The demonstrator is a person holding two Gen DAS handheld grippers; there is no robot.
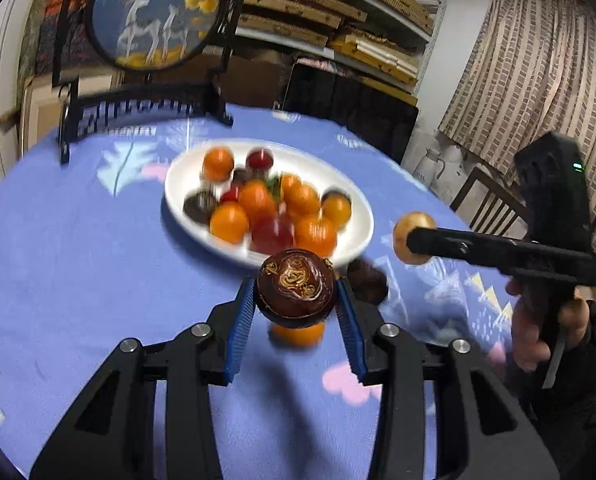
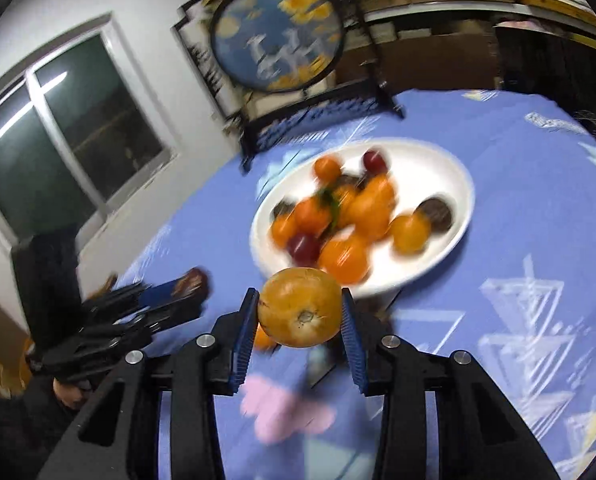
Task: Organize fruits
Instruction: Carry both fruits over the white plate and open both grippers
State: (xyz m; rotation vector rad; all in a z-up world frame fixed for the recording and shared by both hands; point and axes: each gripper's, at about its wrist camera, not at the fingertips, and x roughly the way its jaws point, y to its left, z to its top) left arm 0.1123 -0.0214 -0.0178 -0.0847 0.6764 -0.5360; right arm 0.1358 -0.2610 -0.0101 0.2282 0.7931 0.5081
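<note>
Two grippers each carry one fruit above the cloth, just short of the plate (image 1: 354, 216). The left gripper (image 1: 295, 300) is closed round a dark fruit (image 1: 295, 286); the right gripper (image 2: 301, 310) pinches a yellow fruit (image 2: 300, 306). Both are held high, likely so they clear the plate's near rim before release. More fruit lies beside the plate: an orange (image 1: 298, 334) and a dark one (image 1: 368, 282).
</note>
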